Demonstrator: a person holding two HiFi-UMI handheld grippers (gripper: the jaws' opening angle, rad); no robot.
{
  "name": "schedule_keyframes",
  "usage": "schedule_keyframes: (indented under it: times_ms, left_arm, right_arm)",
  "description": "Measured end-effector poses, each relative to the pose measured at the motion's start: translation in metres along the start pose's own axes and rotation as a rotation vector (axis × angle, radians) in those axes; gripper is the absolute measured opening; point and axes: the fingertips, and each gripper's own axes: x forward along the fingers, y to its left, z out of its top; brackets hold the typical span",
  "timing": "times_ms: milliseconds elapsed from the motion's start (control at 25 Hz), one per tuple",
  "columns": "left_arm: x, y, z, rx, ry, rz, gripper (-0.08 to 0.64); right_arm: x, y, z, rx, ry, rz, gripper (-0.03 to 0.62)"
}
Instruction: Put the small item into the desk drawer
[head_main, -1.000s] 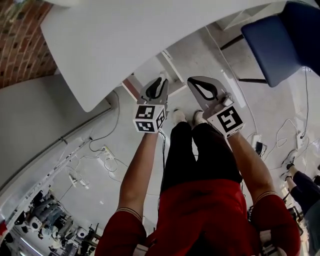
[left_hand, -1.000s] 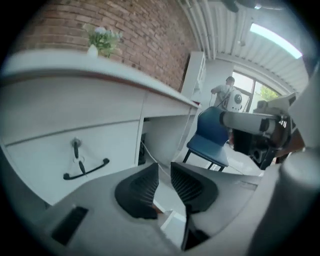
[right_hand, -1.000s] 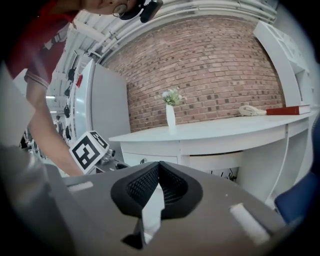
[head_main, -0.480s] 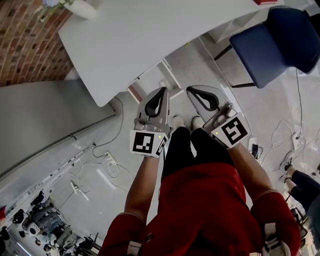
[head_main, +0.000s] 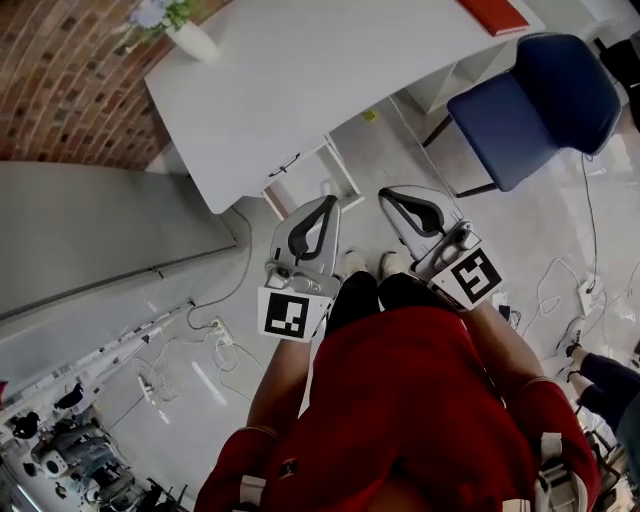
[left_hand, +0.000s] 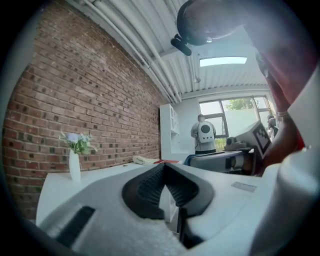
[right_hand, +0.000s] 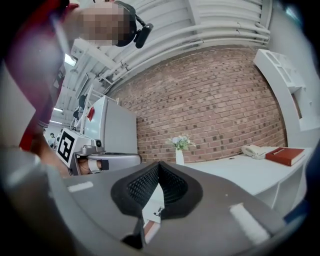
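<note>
**Head view:** The person stands back from the white counter (head_main: 300, 80), with both tools held out in front of the body. The left gripper (head_main: 323, 208) and the right gripper (head_main: 393, 197) each have their jaws clenched on nothing. A dark handle (head_main: 285, 165) sits on the counter's near edge, at 11 o'clock from the left jaws. It probably marks the drawer, and the left gripper is the nearer one. The small item cannot be picked out. A yellowish speck (head_main: 370, 115) on the floor at 12 o'clock is too small to name.

**Left gripper view:** The jaws meet tip to tip and are empty. A vase (left_hand: 75, 162) stands on the counter at 10 o'clock. The gripper's own body hides the drawer.

**Right gripper view:** The jaws are pressed together and empty. The vase stands at 12 o'clock and a red book (right_hand: 285, 155) lies at 3 o'clock. No small item shows.
</note>
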Motion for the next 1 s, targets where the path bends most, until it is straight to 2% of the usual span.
schedule_keyframes:
  times_ms: [280,520,1000]
  left_arm:
    - [-0.018,-0.008,0.027,0.057,-0.026,-0.022,0.006]
    - [-0.027,-0.015,0.039,0.056,-0.047,-0.049,0.006]
    - [-0.029,-0.005,0.036,0.069,-0.049,-0.062,0.006]
  right_arm:
    - [-0.015,0.004,0.026,-0.050,-0.022,-0.014,0.011]
    - [-0.024,0.016,0.038,-0.091,-0.033,-0.016,0.011]
    - [-0.028,0.022,0.033,-0.116,-0.012,-0.038,0.011]
